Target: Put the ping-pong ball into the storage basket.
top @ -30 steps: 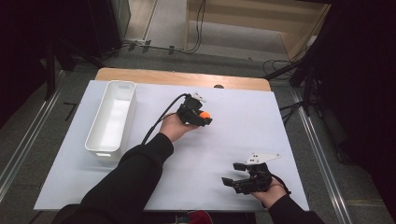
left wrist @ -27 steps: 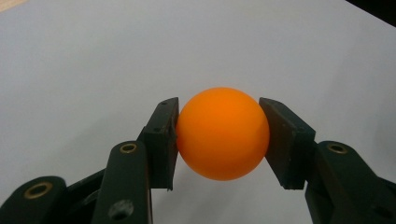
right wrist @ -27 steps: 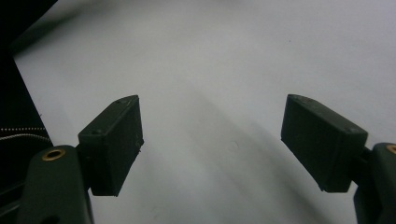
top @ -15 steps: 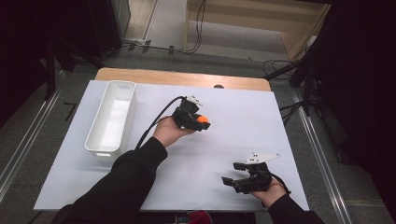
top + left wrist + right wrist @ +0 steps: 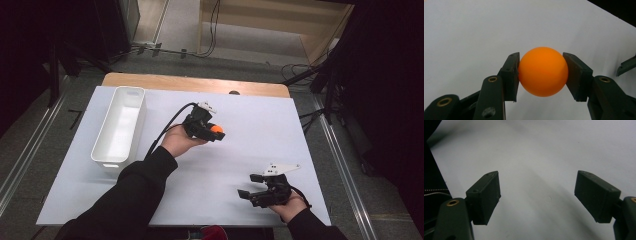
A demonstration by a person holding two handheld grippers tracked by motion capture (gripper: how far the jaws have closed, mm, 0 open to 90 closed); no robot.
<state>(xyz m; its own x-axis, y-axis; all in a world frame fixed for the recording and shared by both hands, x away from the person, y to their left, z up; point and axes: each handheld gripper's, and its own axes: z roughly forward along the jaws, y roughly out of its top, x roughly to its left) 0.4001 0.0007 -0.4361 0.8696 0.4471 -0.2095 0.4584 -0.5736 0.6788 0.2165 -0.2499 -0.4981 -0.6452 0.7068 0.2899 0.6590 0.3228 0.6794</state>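
An orange ball (image 5: pixel 543 71) is clamped between the two black pads of my left gripper (image 5: pixel 541 72); it hangs a little above the white table sheet. From above, that left gripper (image 5: pixel 216 131) sits near the middle of the sheet with the orange ball (image 5: pixel 217 129) at its tip, pointing right. My right gripper (image 5: pixel 250 187) rests low at the front right, its jaws spread wide and pointing left. In the right gripper view, the right gripper (image 5: pixel 536 195) has only bare sheet between its pads.
A long white bin (image 5: pixel 131 95) stands on the left part of the sheet, with nothing seen inside. The wooden table edge (image 5: pixel 190 82) runs along the back. Dark floor, cables and stands surround the table.
My left hand has carried the ball slightly up and toward the left. The right gripper has stayed where it was.
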